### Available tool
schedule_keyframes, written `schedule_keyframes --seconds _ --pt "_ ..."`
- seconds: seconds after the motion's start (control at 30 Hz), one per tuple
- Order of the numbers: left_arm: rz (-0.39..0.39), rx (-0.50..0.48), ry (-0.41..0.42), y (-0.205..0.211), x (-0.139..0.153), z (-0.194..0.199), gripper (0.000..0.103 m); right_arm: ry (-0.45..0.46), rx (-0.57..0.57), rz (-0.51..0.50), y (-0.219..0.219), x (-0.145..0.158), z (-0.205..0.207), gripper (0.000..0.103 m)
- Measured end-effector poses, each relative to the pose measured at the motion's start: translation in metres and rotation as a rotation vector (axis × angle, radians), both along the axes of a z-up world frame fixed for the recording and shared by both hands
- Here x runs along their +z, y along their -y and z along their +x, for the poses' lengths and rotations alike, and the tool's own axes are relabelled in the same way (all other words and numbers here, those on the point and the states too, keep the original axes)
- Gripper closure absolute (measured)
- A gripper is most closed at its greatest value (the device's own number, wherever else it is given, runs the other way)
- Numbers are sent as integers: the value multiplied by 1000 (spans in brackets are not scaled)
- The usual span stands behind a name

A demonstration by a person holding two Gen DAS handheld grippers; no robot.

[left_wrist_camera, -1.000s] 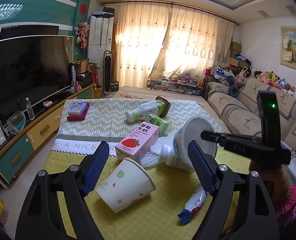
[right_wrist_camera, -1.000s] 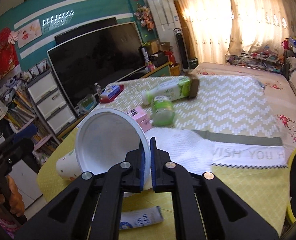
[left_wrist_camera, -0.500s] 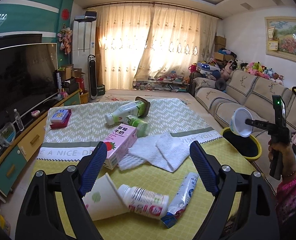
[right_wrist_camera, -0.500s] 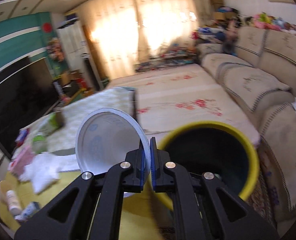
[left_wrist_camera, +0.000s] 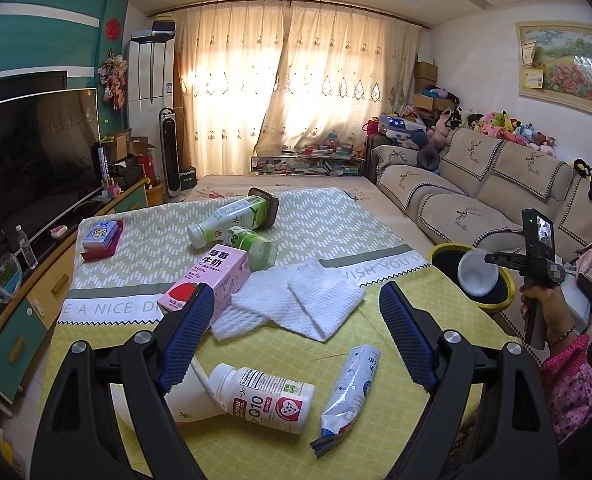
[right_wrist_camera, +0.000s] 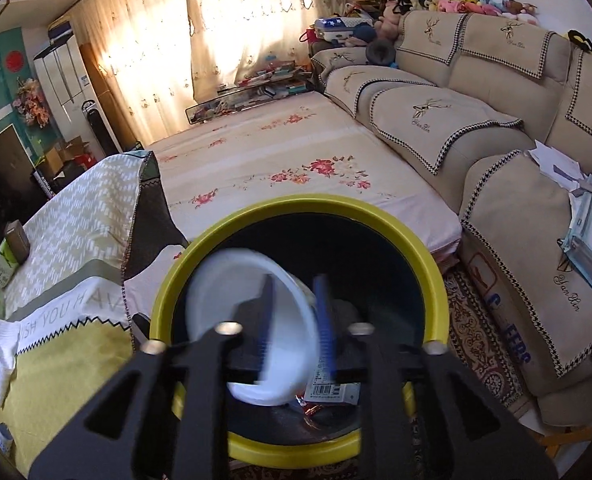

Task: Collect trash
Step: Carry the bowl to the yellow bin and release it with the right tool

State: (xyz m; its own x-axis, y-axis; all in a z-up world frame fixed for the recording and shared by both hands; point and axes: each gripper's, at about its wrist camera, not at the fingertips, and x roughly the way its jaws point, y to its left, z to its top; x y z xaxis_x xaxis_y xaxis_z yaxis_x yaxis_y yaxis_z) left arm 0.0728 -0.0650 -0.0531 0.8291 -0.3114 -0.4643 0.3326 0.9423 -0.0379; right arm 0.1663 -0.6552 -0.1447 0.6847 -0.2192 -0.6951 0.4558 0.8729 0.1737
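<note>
My right gripper (right_wrist_camera: 292, 330) hangs over the yellow-rimmed bin (right_wrist_camera: 428, 264), its jaws parted and blurred by motion. A white paper cup (right_wrist_camera: 248, 300) lies blurred between them over the bin mouth; whether it still touches a finger I cannot tell. In the left wrist view the cup (left_wrist_camera: 478, 278) sits at the right gripper's tip above the bin (left_wrist_camera: 448, 249). My left gripper (left_wrist_camera: 296, 334) is open and empty above the table. Below it lie a white pill bottle (left_wrist_camera: 268, 398), a crumpled tube (left_wrist_camera: 352, 384), a paper cup (left_wrist_camera: 188, 400), white napkins (left_wrist_camera: 308, 304), a pink milk carton (left_wrist_camera: 208, 280) and green bottles (left_wrist_camera: 232, 222).
The table (left_wrist_camera: 256, 452) has a yellow and green cloth. A small box (left_wrist_camera: 102, 236) sits at its far left. A TV (left_wrist_camera: 32, 156) on a cabinet stands left, a beige sofa (right_wrist_camera: 496, 152) right. Wrappers (right_wrist_camera: 328, 394) lie in the bin.
The right gripper moved over the bin and its jaws have opened from the cup rim. The left gripper backed away a little from the table.
</note>
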Motion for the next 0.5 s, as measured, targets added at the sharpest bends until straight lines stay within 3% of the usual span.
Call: schedule_keyframes --seconds 0.5 --pt "42 26 -59 -11 -20 -4 19 58 83 -16 -34 27 -10 59"
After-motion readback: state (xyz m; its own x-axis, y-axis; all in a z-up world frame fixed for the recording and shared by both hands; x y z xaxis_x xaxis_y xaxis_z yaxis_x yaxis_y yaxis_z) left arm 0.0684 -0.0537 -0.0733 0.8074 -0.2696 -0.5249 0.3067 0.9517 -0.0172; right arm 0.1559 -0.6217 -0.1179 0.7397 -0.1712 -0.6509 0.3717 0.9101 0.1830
